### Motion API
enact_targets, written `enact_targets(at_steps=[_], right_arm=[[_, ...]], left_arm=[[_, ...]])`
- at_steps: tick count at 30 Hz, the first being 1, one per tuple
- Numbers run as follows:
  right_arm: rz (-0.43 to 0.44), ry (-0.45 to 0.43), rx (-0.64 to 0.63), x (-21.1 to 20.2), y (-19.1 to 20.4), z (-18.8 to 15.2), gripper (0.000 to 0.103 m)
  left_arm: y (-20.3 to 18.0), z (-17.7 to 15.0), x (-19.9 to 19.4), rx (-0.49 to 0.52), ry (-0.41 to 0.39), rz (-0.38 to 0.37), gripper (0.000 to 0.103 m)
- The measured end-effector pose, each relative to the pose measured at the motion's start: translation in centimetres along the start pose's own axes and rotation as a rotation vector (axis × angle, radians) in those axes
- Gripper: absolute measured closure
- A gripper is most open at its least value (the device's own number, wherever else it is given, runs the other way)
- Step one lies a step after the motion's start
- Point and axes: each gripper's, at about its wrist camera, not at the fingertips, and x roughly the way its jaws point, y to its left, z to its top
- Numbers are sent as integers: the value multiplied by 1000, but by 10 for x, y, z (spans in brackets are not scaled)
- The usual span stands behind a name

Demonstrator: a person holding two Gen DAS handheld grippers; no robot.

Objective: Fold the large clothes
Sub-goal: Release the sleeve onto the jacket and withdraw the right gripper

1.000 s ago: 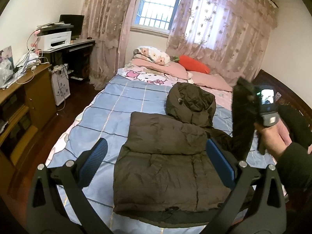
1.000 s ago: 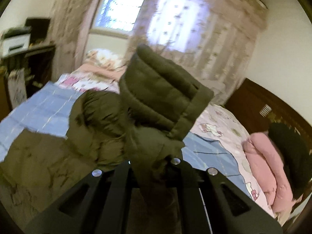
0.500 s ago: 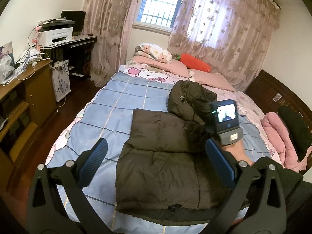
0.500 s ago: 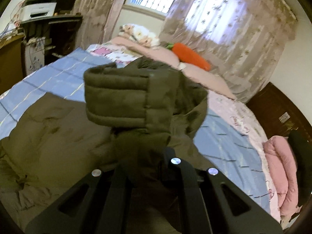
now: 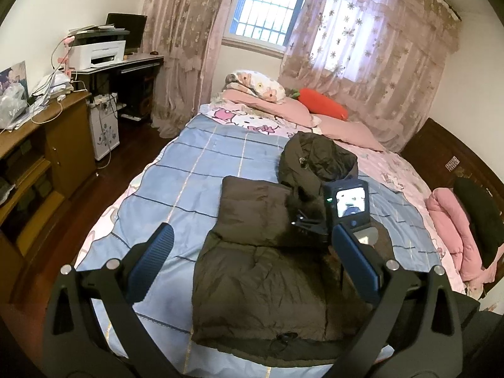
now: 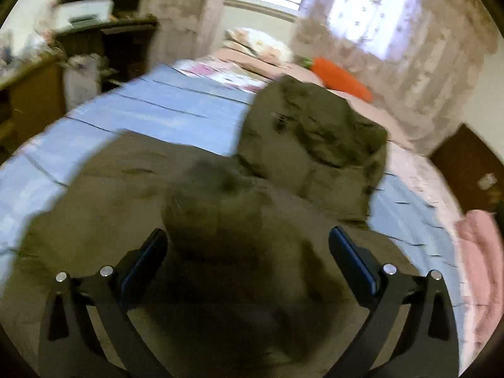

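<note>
A dark olive puffer jacket [image 5: 261,271] lies on the blue checked bed [image 5: 176,189], its left side folded over the body and its hood [image 5: 318,160] toward the pillows. My left gripper [image 5: 252,267] is open and empty, held above the jacket's near half. My right gripper [image 6: 249,261] is open just above the jacket [image 6: 126,182], with the sleeve cuff [image 6: 214,208] lying loose between its fingers on the jacket's body. The hood [image 6: 315,145] lies beyond it. In the left wrist view the right gripper's camera unit [image 5: 346,204] sits over the jacket's right shoulder.
Pillows [image 5: 258,88] and an orange cushion [image 5: 324,107] lie at the bed's head. Pink and black clothes [image 5: 456,230] are piled at the right edge. A wooden cabinet [image 5: 41,157] and a desk with a printer [image 5: 97,53] stand along the left wall.
My right gripper carried the sleeve leftward and down over the jacket's body, then opened and let it go. The left gripper stayed open and almost still.
</note>
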Motion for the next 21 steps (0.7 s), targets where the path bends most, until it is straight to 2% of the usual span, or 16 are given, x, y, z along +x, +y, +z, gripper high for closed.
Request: enact_targets(at_steps=[4,7,9,11,14,17,21], right_arm=[[203,-140,176,-85,-23,33,1],[268,-249,220,-166,-57,52,1],[236,-313,185,-212,-73,54,1],[169,-390,132,-261,-89,46,1],[42,-428,65,-308,-103,22,1],[-68,-342,34,-322,-106,-5,1],[-150,-248,53,-315,-113,-41,1]], left_arm=[[-3,-3,-2,9,-14,9,2],[-6,-2,-1,22,-15,16,2],[-8,-2,-1,26,-14,18,2],[-12,-3,0,34,-15,23,2],[-23,-6,0,69,-25,31,2],[-34,-10,0,112,-45,34,2],[-48,-14,5,164,-51,12,2]])
